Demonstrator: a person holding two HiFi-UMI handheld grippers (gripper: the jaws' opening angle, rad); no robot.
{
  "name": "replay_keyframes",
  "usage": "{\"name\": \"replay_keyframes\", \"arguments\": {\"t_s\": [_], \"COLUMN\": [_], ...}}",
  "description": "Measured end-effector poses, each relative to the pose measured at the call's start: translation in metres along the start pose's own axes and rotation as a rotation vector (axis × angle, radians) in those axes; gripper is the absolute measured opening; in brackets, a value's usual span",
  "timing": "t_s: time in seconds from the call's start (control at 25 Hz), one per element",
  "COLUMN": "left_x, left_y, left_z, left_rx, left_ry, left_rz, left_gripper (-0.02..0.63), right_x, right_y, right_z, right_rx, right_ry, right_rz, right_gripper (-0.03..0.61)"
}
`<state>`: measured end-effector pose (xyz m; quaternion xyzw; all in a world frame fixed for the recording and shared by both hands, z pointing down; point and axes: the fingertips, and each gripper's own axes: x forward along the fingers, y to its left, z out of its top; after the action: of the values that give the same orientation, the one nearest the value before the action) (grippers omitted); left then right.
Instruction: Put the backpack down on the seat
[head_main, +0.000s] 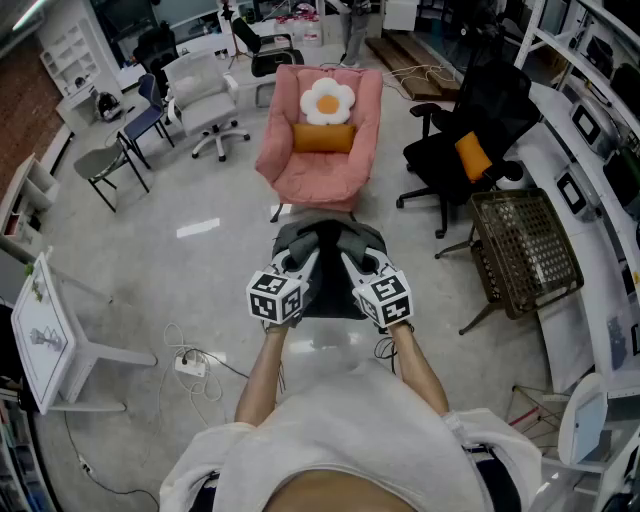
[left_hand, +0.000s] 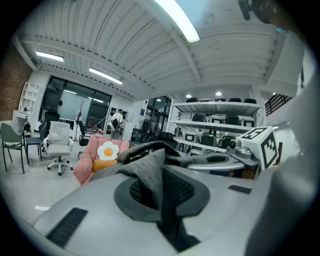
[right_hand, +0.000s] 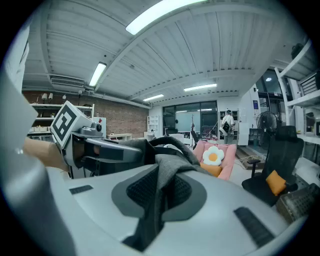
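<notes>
A grey and black backpack (head_main: 328, 262) hangs in the air between my two grippers, a short way in front of the pink armchair (head_main: 322, 145). My left gripper (head_main: 303, 272) is shut on grey strap fabric (left_hand: 150, 172) of the backpack at its left side. My right gripper (head_main: 352, 270) is shut on the strap fabric (right_hand: 165, 175) at its right side. The chair's seat (head_main: 312, 180) lies just beyond the bag. A flower-shaped cushion (head_main: 328, 101) and an orange cushion (head_main: 323, 137) rest against the chair's back.
A black office chair (head_main: 470, 140) with an orange cushion stands right of the armchair, a wire basket (head_main: 525, 250) nearer. White office chairs (head_main: 205, 100) and a grey chair (head_main: 105, 165) stand at the left. A power strip with cables (head_main: 190, 364) lies on the floor.
</notes>
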<state>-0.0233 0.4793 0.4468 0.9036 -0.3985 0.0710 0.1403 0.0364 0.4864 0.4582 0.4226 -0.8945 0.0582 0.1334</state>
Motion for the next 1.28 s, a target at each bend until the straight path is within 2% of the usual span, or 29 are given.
{"name": "replay_keyframes", "arguments": {"t_s": [0.36, 0.64, 1.04, 1.28], "left_x": [-0.001, -0.003, 0.008, 0.026], "left_y": [-0.008, -0.026, -0.051, -0.057], "left_z": [0.004, -0.008, -0.017, -0.021], "left_rx": [0.002, -0.01, -0.03, -0.052], "left_ry": [-0.004, 0.014, 0.005, 0.008], "left_rz": [0.008, 0.023, 0.067, 0.065], "left_gripper": [0.032, 0.032, 0.032, 0.032], "right_x": [-0.009, -0.025, -0.045, -0.047], "right_y": [-0.001, 0.0, -0.014, -0.031], "right_z": [0.001, -0.011, -0.021, -0.03], "right_rx": [-0.01, 0.014, 0.012, 0.013], "right_ry": [0.003, 0.016, 0.012, 0.021], "right_rz": [0.005, 0.027, 0.061, 0.066], "right_gripper": [0.026, 0.026, 0.028, 0.028]}}
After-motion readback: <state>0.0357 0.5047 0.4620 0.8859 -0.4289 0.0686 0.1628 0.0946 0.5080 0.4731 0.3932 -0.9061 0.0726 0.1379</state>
